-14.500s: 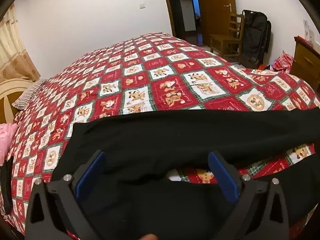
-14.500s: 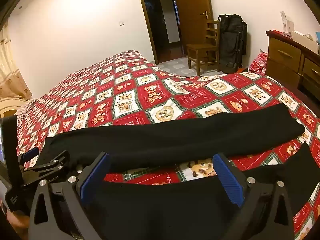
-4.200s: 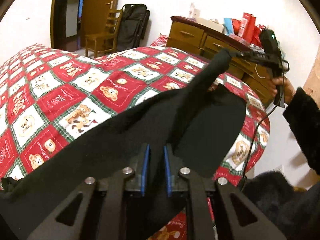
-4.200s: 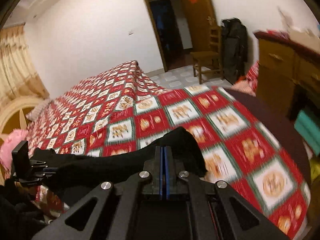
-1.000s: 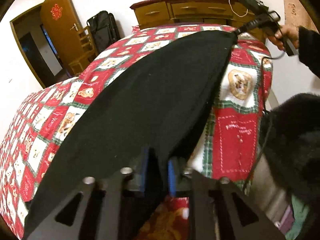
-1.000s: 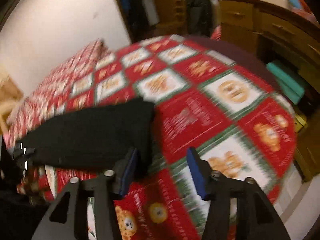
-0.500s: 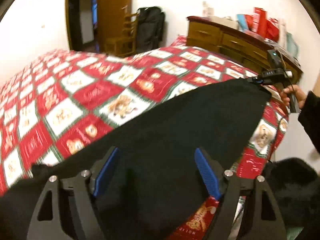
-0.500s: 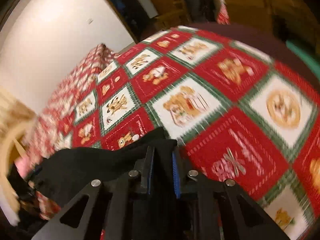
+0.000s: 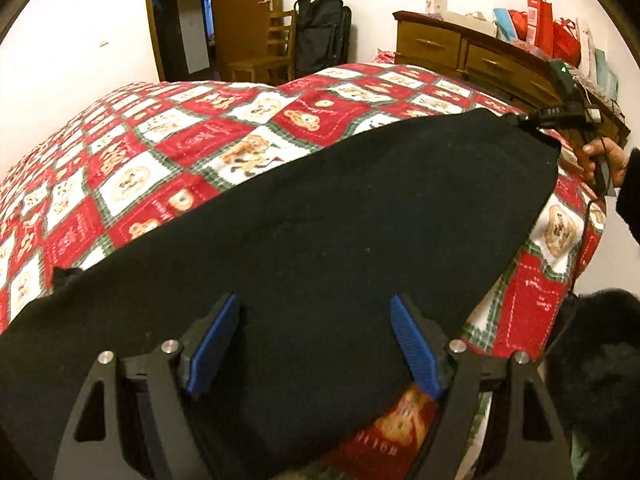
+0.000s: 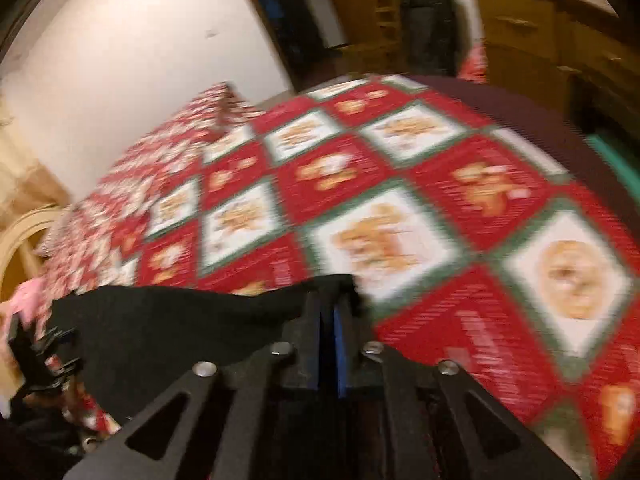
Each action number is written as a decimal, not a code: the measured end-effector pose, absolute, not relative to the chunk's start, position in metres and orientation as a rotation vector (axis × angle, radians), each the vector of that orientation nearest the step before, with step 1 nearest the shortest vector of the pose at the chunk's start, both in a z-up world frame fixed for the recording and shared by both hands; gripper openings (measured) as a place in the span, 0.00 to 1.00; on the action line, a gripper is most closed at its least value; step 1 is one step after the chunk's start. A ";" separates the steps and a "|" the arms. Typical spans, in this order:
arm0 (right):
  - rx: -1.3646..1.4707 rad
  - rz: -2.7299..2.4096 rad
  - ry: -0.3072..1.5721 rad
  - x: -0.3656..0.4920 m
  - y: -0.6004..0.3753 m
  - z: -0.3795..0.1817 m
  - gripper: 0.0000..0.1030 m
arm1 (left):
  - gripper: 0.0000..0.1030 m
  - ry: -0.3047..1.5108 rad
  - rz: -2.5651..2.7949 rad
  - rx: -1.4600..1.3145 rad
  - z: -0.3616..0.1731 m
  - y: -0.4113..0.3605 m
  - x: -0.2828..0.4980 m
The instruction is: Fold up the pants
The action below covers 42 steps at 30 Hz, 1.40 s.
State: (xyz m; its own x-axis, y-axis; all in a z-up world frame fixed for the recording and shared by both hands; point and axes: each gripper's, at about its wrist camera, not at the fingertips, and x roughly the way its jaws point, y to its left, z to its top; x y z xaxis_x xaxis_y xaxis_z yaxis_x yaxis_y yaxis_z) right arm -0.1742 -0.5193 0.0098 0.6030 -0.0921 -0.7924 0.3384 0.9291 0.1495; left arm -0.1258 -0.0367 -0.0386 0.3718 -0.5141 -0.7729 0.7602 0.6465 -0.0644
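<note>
Now that the left gripper (image 9: 316,342) has let go, its blue fingers (image 9: 212,340) stand spread with nothing between them, and the black pants (image 9: 320,220) lie flat on the bed (image 9: 160,148) just ahead of and beneath them, legs stacked lengthwise. Over at the far cuff, the right gripper (image 10: 330,320) has clamped down again, its fingers pressed tight on a corner of cloth. To my eye the lengthwise fold is settled and the crosswise fold looks ready to begin.
</note>
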 end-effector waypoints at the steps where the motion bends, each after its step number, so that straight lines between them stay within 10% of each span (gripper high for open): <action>1: 0.282 -0.304 0.887 -0.180 -0.522 0.013 0.27 | 0.78 0.858 -0.831 0.325 -0.037 -0.032 -0.126; 9: 0.241 -0.331 0.678 -0.184 -0.456 0.065 0.35 | 0.78 0.796 -0.642 0.257 -0.009 0.056 -0.106; 26: -0.013 0.624 1.035 0.051 -0.048 -0.054 0.35 | 0.79 0.784 -0.008 0.016 -0.032 0.210 -0.065; 42: 0.009 0.689 1.100 0.077 -0.016 -0.084 0.20 | 0.82 0.812 0.084 0.047 -0.060 0.223 -0.049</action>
State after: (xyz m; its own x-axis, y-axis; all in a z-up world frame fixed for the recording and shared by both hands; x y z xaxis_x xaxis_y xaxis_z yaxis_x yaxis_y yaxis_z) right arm 0.0767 -0.0158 -0.0842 0.2691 0.5153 -0.8137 -0.5070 0.7941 0.3352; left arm -0.0492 0.2231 -0.0598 0.6847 0.0927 -0.7230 -0.0564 0.9956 0.0742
